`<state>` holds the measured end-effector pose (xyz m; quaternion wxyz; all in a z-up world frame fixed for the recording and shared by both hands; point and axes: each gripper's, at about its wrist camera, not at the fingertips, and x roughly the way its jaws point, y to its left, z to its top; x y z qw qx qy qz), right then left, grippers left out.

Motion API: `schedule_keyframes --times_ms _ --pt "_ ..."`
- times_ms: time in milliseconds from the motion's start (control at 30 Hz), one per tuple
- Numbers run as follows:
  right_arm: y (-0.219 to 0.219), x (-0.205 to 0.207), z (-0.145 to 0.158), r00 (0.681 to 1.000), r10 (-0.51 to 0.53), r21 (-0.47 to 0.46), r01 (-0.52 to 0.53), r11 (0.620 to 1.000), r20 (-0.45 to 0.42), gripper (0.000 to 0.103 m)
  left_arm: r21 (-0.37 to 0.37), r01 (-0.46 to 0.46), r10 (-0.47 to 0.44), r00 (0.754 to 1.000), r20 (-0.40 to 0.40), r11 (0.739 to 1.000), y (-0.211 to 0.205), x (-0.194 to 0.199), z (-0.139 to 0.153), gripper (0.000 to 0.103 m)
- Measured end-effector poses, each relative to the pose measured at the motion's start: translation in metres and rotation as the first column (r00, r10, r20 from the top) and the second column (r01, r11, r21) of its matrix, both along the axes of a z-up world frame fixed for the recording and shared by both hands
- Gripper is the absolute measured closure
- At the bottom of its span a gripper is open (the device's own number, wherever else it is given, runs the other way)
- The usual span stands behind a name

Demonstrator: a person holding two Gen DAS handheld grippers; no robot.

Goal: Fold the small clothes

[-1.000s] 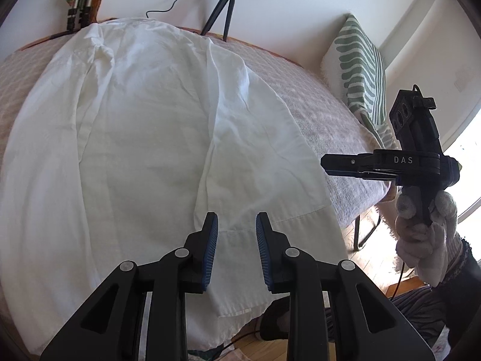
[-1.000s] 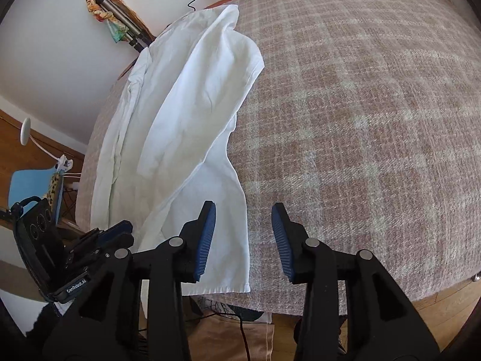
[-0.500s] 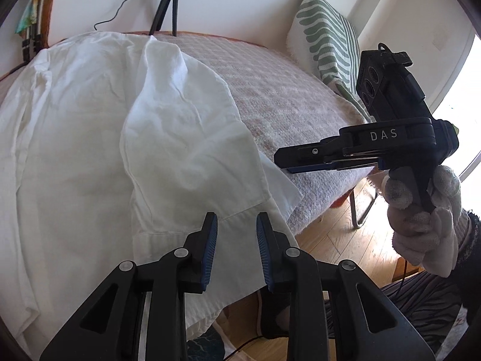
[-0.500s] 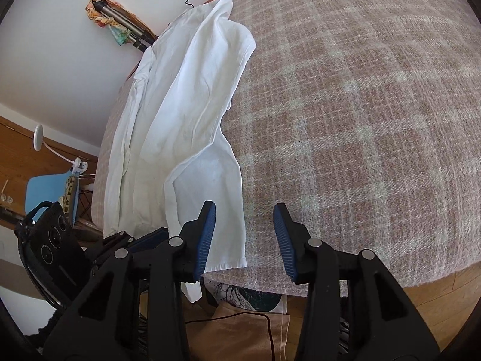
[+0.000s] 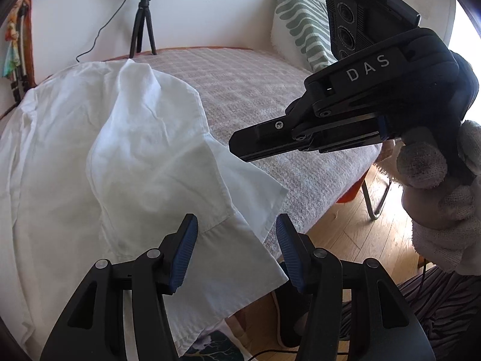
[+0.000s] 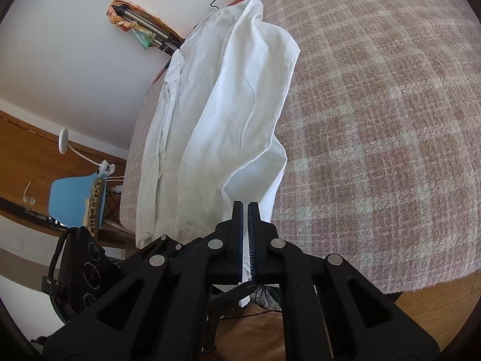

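Right gripper (image 6: 247,234) fingers pressed together on a thin white edge of the white garment (image 6: 222,114), jaws just closed, cloth pinched between the blue pads (image 6: 240,240). In the left wrist view the same right gripper (image 5: 240,147) shows side-on, held by a hand in a pale knit glove (image 5: 442,198), its tip at the folded edge of the garment (image 5: 135,156); contact there not clear from this angle.

Left gripper (image 5: 237,246) fingers stand about halfway apart, jaws just opened. Hem corner of the garment lies between and under the blue pads (image 5: 183,252); they do not press on it.

Garment spread over the left part of the bed blanket (image 6: 375,120), pink-beige checked weave. One side is folded over onto the rest, forming a raised bulge; near hem hangs past the bed edge.

Around: ring light on a small tripod (image 5: 142,27) at the wall behind the bed, green-and-white striped pillow (image 5: 300,27) at the far right corner, folded tripod wrapped in colourful cloth (image 6: 141,30) leaning against the wall, blue chair (image 6: 75,198) and white lamp (image 6: 63,140) beside the bed, wooden floor (image 5: 360,234) below the edge. Left gripper's body (image 6: 81,270) sits low left in the right wrist view.
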<state>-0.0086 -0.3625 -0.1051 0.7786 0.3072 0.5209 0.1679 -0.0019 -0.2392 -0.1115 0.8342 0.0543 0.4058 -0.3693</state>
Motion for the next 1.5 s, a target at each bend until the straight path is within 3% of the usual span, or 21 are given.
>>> schedule_keyframes --times_ms 133,167,233,267,333,400,467,533,600,733,867,933,967,1067,1167,1233,1267,1367,1500 --pt "0.005 0.003 0.003 1.0 0.01 -0.04 -0.01 0.999 0.009 0.098 0.024 -0.049 0.048 0.999 0.012 0.999 -0.003 0.008 -0.003 0.053" --pt "0.005 0.004 0.004 1.0 0.007 -0.081 -0.006 0.997 0.012 0.098 0.016 -0.049 0.049 0.999 0.002 0.999 -0.003 0.009 -0.004 0.06" --pt "-0.002 0.003 0.005 1.0 -0.025 -0.175 0.027 0.984 0.012 0.095 -0.02 -0.04 0.04 0.999 -0.012 0.999 0.002 0.008 -0.003 0.06" --pt "-0.007 0.004 0.001 0.999 -0.034 -0.197 0.032 0.98 -0.007 0.089 -0.027 -0.034 0.033 0.999 -0.017 0.999 0.004 0.007 -0.003 0.06" --pt "-0.018 0.004 -0.008 0.998 -0.055 -0.186 0.048 0.981 -0.032 0.053 -0.031 -0.02 0.019 1.0 -0.019 0.999 0.006 0.004 -0.001 0.06" --pt "-0.022 0.005 -0.017 0.997 -0.05 -0.157 0.04 0.987 -0.056 0.052 -0.031 -0.014 0.014 1.0 -0.011 0.999 0.006 -0.001 0.0 0.057" --pt "-0.02 0.007 -0.025 0.997 -0.029 -0.124 0.021 0.992 -0.068 0.06 -0.031 -0.015 0.015 1.0 -0.007 0.999 0.005 -0.003 0.0 0.057" --pt "-0.011 0.01 -0.031 0.996 0.0 -0.103 -0.009 0.995 -0.087 0.096 -0.034 -0.01 0.01 1.0 -0.007 0.999 0.003 -0.005 -0.001 0.057" --pt "-0.003 0.011 -0.032 0.996 0.005 -0.123 -0.016 0.992 -0.089 0.097 -0.025 -0.007 0.007 1.0 0.004 1.0 0.002 -0.008 -0.002 0.057" --pt "-0.003 0.009 -0.014 0.999 -0.02 -0.044 0.018 0.999 -0.041 0.099 -0.002 0.008 -0.008 1.0 0.021 1.0 -0.002 -0.011 0.0 0.053" --pt "-0.004 0.007 -0.003 1.0 -0.018 0.012 0.019 1.0 -0.017 0.099 0.049 -0.05 0.047 0.998 0.052 0.998 -0.007 -0.005 -0.002 0.053" --pt "-0.001 0.007 -0.003 1.0 -0.01 0.023 0.01 1.0 -0.017 0.099 0.03 -0.094 0.093 0.995 0.028 0.995 -0.002 0.005 -0.005 0.068" --pt "0.0 0.006 -0.003 1.0 -0.006 0.021 0.006 1.0 -0.019 0.099 0.001 -0.111 0.111 0.994 -0.005 0.994 0.003 0.011 -0.007 0.094" --pt "0.003 0.006 -0.003 1.0 0.028 0.015 -0.028 0.999 -0.013 0.098 -0.094 -0.151 0.143 0.986 -0.08 0.984 0.02 0.019 -0.009 0.097" --pt "0.002 0.01 0.002 0.998 0.056 -0.042 -0.055 0.998 0.017 0.087 -0.122 -0.161 0.151 0.985 -0.085 0.979 0.029 0.019 -0.006 0.097" --pt "-0.011 0.014 0.005 0.999 -0.017 -0.079 0.019 0.997 0.033 0.052 -0.148 -0.169 0.156 0.983 -0.096 0.974 0.035 0.019 -0.003 0.097" --pt "-0.019 0.018 0.004 0.998 -0.049 -0.044 0.05 0.998 0.035 0.048 -0.157 -0.175 0.16 0.982 -0.103 0.972 0.037 0.02 -0.002 0.098" --pt "-0.036 0.037 0.001 0.992 -0.126 0.048 0.125 0.991 0.019 0.047 -0.177 -0.183 0.163 0.979 -0.124 0.967 0.041 0.021 -0.001 0.098" --pt "-0.038 0.082 -0.006 0.987 -0.162 0.022 0.161 0.987 0.024 0.047 -0.19 -0.184 0.159 0.977 -0.141 0.964 0.044 0.023 -0.002 0.098"
